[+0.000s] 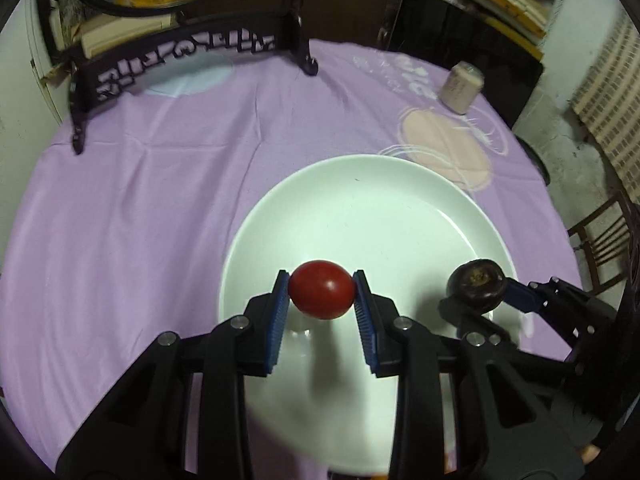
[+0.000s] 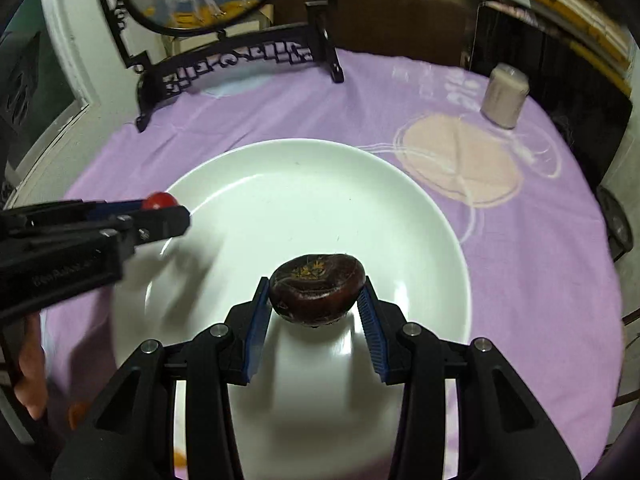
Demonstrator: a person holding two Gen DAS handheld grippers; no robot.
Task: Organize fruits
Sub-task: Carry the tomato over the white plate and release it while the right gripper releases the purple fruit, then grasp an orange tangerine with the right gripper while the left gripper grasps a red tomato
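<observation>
My left gripper (image 1: 321,280) is shut on a red tomato-like fruit (image 1: 322,294) and holds it over the near left part of a white plate (image 1: 360,200). My right gripper (image 2: 316,284) is shut on a dark brown, flat round fruit (image 2: 317,289) and holds it above the plate's (image 2: 280,184) near side. In the left wrist view the dark fruit (image 1: 477,285) shows at the plate's right rim. In the right wrist view the red fruit (image 2: 160,201) shows at the plate's left rim, with the left gripper (image 2: 168,210) around it.
A purple cloth (image 1: 140,200) covers the round table. A black carved stand (image 1: 180,60) with a round painted panel stands at the back left. A small pale cylindrical container (image 1: 460,88) stands at the back right. A wooden chair (image 1: 600,240) is off the table's right.
</observation>
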